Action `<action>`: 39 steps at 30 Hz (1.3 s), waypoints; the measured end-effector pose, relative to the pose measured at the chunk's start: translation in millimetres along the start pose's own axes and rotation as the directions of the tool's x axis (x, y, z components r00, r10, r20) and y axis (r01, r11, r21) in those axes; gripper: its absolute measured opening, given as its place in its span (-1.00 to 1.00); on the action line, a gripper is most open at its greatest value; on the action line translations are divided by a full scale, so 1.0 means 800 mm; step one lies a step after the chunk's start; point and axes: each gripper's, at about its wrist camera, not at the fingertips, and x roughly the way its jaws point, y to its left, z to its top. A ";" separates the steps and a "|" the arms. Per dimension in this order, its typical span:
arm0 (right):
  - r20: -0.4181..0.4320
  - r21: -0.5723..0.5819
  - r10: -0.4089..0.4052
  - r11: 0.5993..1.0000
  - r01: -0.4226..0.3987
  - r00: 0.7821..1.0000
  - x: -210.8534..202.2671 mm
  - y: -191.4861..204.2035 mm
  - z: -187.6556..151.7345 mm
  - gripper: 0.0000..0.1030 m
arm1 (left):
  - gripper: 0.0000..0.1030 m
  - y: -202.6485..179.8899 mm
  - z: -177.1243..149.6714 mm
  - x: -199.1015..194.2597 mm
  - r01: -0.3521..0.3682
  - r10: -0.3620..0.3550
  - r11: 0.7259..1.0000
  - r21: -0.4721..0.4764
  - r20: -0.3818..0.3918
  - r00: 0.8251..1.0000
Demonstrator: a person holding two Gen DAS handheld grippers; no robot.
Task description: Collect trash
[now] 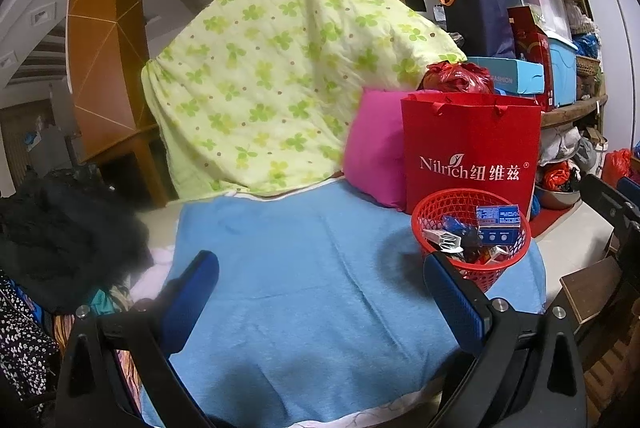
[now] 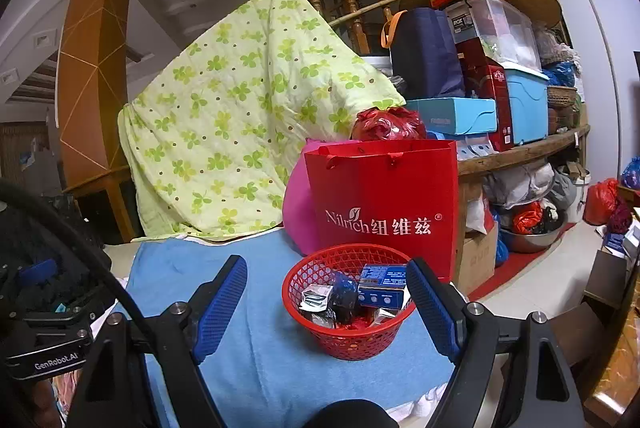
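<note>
Blue towel (image 2: 260, 368) carries the trash-filled basket (image 2: 348, 332) between the spread right hand-held gripper (image 2: 324, 304); left hand-held gripper (image 1: 320, 292), also spread, is beside it.

Red plastic mesh basket (image 2: 352, 308) on fuzzy blue towel (image 1: 320, 288).

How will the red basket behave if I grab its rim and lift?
The basket is thin plastic mesh, so the rim will probably flex under a pinch. It looks light: only a blue box and wrappers inside. It sits on a soft blue towel and narrows at the base, so a sideways push may tip it.
</note>
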 end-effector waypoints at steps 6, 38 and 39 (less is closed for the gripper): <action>0.011 -0.021 -0.006 1.000 0.006 1.000 -0.009 0.006 0.000 0.75 | 0.98 0.002 -0.002 -0.005 -0.002 0.002 1.000 0.001 0.005 1.000; -0.005 -0.035 -0.014 0.999 0.014 1.000 -0.009 0.009 -0.003 0.76 | 0.98 0.009 -0.011 0.000 0.022 -0.021 0.999 0.028 -0.048 0.999; -0.005 -0.035 -0.014 0.999 0.014 1.000 -0.010 0.009 -0.003 0.76 | 0.98 0.009 -0.011 0.000 0.021 -0.020 0.999 0.031 -0.048 0.999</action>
